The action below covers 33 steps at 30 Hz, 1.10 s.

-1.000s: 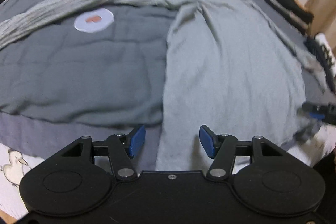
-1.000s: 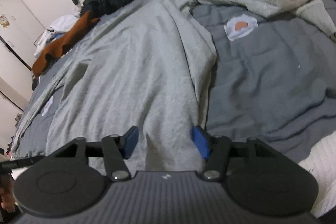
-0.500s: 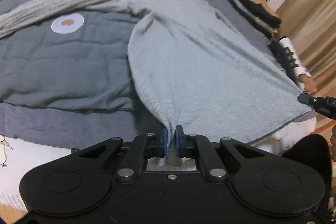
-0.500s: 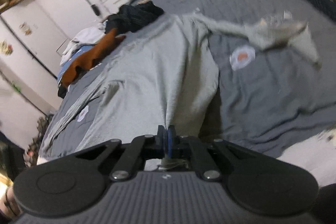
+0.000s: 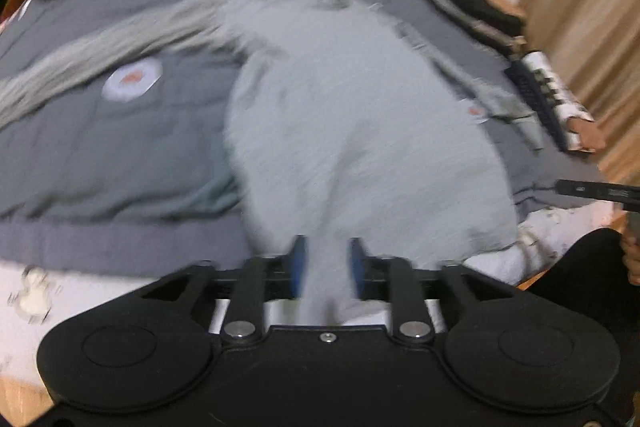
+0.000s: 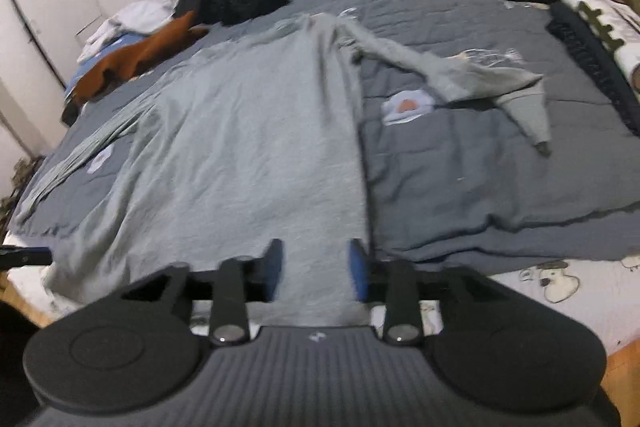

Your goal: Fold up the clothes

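Across the gray quilt (image 6: 480, 187) a gray long-sleeved shirt (image 6: 248, 147) runs lengthwise away from the bed's near edge, its hem between the parted jaws of left gripper (image 5: 327, 263) and right gripper (image 6: 315, 269), neither clamped.

Both wrist views sit low at the bed's near edge, facing up its length; each looks close over the grey long-sleeved shirt (image 5: 352, 131) (image 6: 256, 163), shared between them; the left view is blurred.

A light grey long-sleeved shirt (image 6: 256, 163) lay spread flat, front down the bed toward its near edge, one sleeve (image 6: 452, 75) crumpled outward, the other sleeve (image 6: 88, 151) stretched sideways.
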Tool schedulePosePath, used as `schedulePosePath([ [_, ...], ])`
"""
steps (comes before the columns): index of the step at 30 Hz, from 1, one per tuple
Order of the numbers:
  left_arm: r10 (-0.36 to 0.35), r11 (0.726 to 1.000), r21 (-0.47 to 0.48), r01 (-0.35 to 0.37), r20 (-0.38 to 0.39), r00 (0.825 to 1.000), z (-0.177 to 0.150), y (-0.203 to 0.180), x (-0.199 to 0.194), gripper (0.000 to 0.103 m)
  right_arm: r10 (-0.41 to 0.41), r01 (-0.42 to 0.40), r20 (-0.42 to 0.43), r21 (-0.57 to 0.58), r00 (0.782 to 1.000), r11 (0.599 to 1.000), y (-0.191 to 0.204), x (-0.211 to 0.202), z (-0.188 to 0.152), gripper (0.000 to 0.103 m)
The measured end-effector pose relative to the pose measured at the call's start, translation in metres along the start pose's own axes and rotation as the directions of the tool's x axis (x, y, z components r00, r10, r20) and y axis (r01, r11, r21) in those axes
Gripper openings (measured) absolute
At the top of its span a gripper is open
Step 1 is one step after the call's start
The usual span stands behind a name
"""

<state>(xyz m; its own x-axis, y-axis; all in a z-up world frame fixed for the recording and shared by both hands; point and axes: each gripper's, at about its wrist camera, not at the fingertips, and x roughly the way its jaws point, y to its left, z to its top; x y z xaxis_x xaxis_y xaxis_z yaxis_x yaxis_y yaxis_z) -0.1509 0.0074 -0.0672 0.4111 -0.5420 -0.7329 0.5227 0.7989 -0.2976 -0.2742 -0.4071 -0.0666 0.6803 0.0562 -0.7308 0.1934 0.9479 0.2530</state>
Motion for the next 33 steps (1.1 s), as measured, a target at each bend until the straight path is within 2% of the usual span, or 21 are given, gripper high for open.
schedulePosePath([
  [1, -0.011, 1.0, 0.021, 0.01, 0.032, 0.999, 0.001, -0.007, 0.003, 0.052, -0.007, 0.007, 0.016, 0.004, 1.0, 1.0, -0.004, 0.003, 0.0, 0.042],
  [4, -0.06, 0.998, 0.038, 0.057, 0.076, 0.995, 0.004, -0.024, 0.024, 0.053, -0.058, 0.057, 0.024, 0.022, 0.998, 0.998, -0.014, 0.025, 0.001, 0.046],
  [8, -0.057, 0.998, -0.027, 0.059, 0.085, 0.995, 0.001, -0.029, 0.052, 0.053, -0.08, 0.082, -0.04, 0.044, 0.996, 0.996, -0.028, 0.061, -0.004, 0.046],
  [11, 0.013, 1.0, -0.011, -0.013, 0.049, 0.999, -0.002, -0.023, 0.057, 0.053, -0.066, 0.072, -0.104, 0.058, 0.992, 0.996, -0.03, 0.077, -0.014, 0.046],
  [14, 0.128, 0.992, 0.0, -0.128, 0.014, 0.992, -0.002, -0.008, 0.051, 0.062, -0.042, 0.054, -0.149, 0.077, 0.988, 0.996, -0.029, 0.087, -0.024, 0.047],
  [16, 0.188, 0.982, -0.009, -0.188, -0.003, 0.982, -0.002, 0.003, 0.047, 0.069, 0.003, 0.015, -0.181, 0.095, 0.983, 0.995, -0.026, 0.092, -0.031, 0.045],
  [17, 0.207, 0.978, -0.016, -0.207, -0.011, 0.978, -0.003, 0.007, 0.046, 0.07, 0.024, -0.004, -0.194, 0.103, 0.981, 0.995, -0.024, 0.093, -0.033, 0.035],
  [18, 0.212, 0.977, -0.021, -0.213, -0.023, 0.977, -0.005, 0.009, 0.047, 0.07, 0.041, -0.019, -0.189, 0.116, 0.981, 0.993, -0.023, 0.091, -0.033, 0.011],
  [19, 0.218, 0.976, -0.025, -0.218, -0.036, 0.975, -0.007, 0.011, 0.049, 0.07, 0.057, -0.034, -0.177, 0.132, 0.983, 0.991, -0.022, 0.088, -0.033, 0.001],
  [25, 0.247, 0.966, -0.048, -0.253, -0.108, 0.963, -0.018, 0.023, 0.059, 0.07, 0.108, -0.101, -0.02, 0.207, 0.994, 0.973, -0.037, 0.027, -0.006, 0.001],
  [29, 0.265, 0.959, -0.062, -0.277, -0.157, 0.952, -0.025, 0.031, 0.065, 0.07, 0.049, -0.042, -0.05, 0.137, 0.998, 0.99, -0.044, 0.009, 0.002, 0.001],
  [31, 0.235, 0.966, -0.067, -0.25, -0.177, 0.956, -0.03, 0.031, 0.068, 0.07, 0.051, -0.038, -0.083, 0.146, 0.995, 0.989, -0.049, 0.015, -0.001, 0.001],
  [32, 0.218, 0.969, -0.075, -0.234, -0.183, 0.959, -0.033, 0.03, 0.069, 0.065, 0.062, -0.047, -0.094, 0.154, 0.994, 0.987, -0.05, 0.018, -0.003, 0.001],
  [33, 0.211, 0.97, -0.08, -0.229, -0.184, 0.96, -0.036, 0.03, 0.071, 0.048, 0.067, -0.05, -0.103, 0.154, 0.992, 0.987, -0.049, 0.02, -0.006, 0.001],
])
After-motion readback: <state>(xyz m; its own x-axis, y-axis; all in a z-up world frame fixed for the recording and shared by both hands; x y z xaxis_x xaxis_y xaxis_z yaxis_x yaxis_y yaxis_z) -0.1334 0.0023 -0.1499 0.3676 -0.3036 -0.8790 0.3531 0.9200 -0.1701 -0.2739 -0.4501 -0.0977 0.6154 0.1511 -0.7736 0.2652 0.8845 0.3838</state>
